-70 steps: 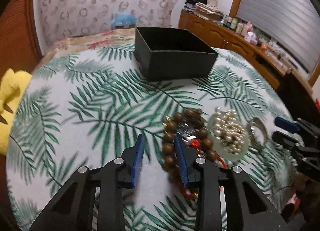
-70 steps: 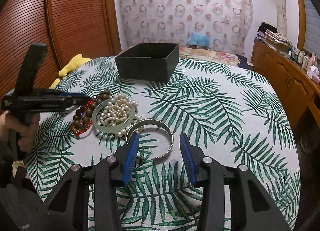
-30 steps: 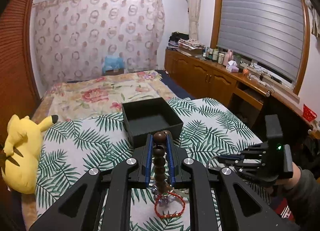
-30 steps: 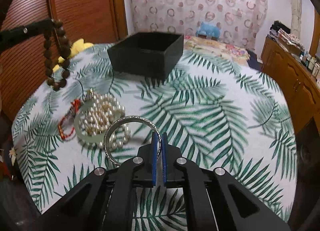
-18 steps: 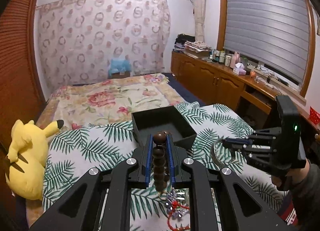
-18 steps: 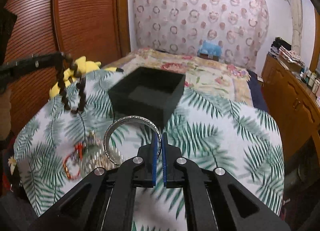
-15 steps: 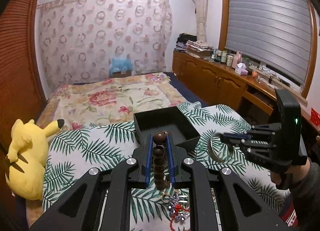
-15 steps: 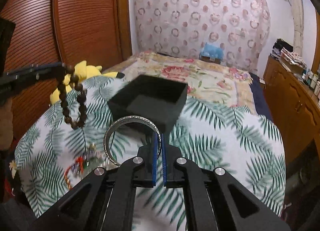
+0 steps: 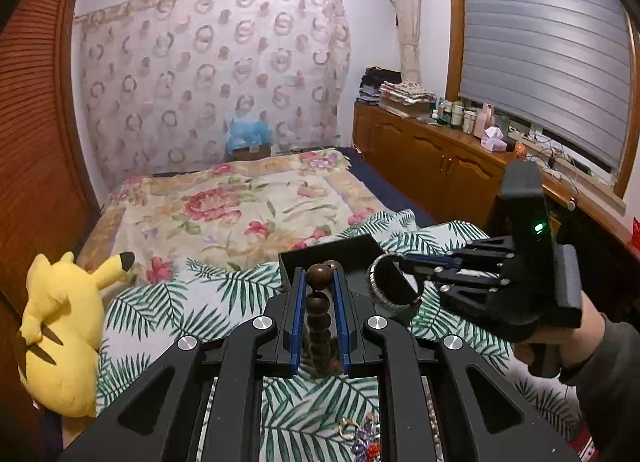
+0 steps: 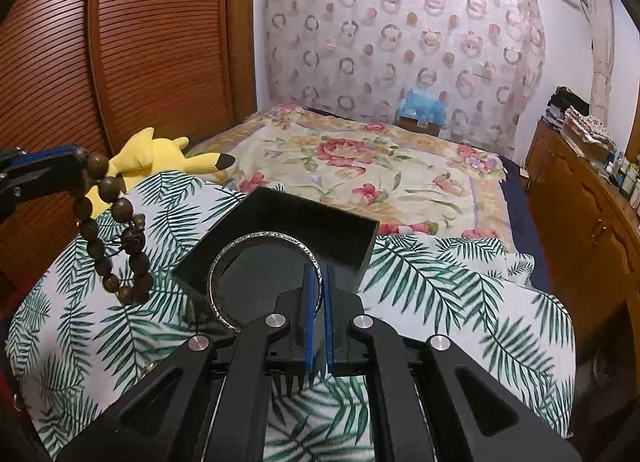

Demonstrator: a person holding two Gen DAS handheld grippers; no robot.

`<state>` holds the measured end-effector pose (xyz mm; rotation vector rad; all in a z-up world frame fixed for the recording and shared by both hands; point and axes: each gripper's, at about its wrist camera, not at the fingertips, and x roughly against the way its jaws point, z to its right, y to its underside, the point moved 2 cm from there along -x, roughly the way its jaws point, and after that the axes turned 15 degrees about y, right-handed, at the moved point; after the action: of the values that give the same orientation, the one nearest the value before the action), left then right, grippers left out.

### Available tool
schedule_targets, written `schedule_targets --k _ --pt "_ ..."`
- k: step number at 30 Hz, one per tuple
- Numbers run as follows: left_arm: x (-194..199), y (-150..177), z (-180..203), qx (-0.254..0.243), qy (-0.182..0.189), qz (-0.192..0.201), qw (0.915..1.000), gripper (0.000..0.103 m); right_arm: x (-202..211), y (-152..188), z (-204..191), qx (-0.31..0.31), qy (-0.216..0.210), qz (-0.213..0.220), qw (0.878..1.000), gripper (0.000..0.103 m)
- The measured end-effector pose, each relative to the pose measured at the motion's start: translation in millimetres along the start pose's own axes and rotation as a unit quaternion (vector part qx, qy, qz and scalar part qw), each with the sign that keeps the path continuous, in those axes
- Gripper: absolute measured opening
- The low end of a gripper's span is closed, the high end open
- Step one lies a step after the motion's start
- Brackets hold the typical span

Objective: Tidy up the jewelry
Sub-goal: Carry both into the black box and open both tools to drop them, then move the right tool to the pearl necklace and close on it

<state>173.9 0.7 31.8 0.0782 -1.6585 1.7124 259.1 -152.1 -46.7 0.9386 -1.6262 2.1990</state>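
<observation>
Left hand-held gripper (image 9: pixel 319 294) is clamped on a brown wooden bead bracelet (image 9: pixel 319 314); top bead sits between the blue pads, rest of the loop hangs down below the fingers. From the right wrist view the bead bracelet (image 10: pixel 114 236) dangles in the air above the leaf-print tabletop (image 10: pixel 420 282), left of the black box (image 10: pixel 280 246), not touching it. Right hand-held gripper (image 10: pixel 317 302) is closed on the rim of a silver bangle (image 10: pixel 256 274), pinched at its right side, ring held roughly flat just over the near edge of the box opening. Left wrist view shows the bangle (image 9: pixel 394 282) raised beside the box (image 9: pixel 332 258). Small leftover jewelry pieces (image 9: pixel 360 440) lie on the tabletop (image 9: pixel 160 310) under the left hand-held gripper. Yellow plush (image 9: pixel 60 326) sits at the left tabletop edge.
</observation>
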Motion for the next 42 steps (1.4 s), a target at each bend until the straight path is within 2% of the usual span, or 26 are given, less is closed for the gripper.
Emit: schedule_targets --k 5,14,27,28,29,31,36,37,42 --pt "-7.1 -8.2 -2.1 0.007 0.000 0.002 1.0000 0.013 -9.9 2.9 -6.0 0.008 -0.022 -0.007 1.000 0.012" --pt "-21.0 -13.9 -3.7 0.008 -0.002 -0.005 1.0000 0.013 3.2 6.7 6.8 -0.016 -0.035 0.012 0.999 0.012" --pt "-64.7 -30.9 -7.5 0.011 -0.005 -0.024 0.9996 0.013 27.0 28.7 17.3 -0.037 -0.042 0.016 0.998 0.012" --pt "-66.4 -31.7 -8.0 0.011 -0.008 -0.024 0.9996 0.021 28.4 30.5 18.2 -0.039 -0.042 0.017 0.998 0.012" --pt "-66.9 -31.3 -8.7 0.015 -0.012 -0.024 0.9995 0.037 29.6 31.7 19.5 -0.041 -0.042 0.018 0.998 0.012" --pt "-66.2 -28.7 -9.7 0.019 -0.009 -0.021 0.9996 0.045 33.6 36.4 21.4 -0.043 -0.041 0.019 0.998 0.012" --pt "-57.4 -9.8 -4.6 0.016 -0.011 -0.029 0.9994 0.049 49.7 50.3 18.9 -0.044 -0.038 0.024 0.998 0.012" --pt "-54.7 -6.0 -4.4 0.015 -0.010 -0.030 0.9994 0.053 54.8 54.0 17.4 -0.044 -0.041 0.027 0.998 0.012" --pt "-38.6 18.9 8.3 0.001 -0.009 -0.035 0.9994 0.057 69.4 69.8 7.4 -0.043 -0.055 0.025 0.997 0.014"
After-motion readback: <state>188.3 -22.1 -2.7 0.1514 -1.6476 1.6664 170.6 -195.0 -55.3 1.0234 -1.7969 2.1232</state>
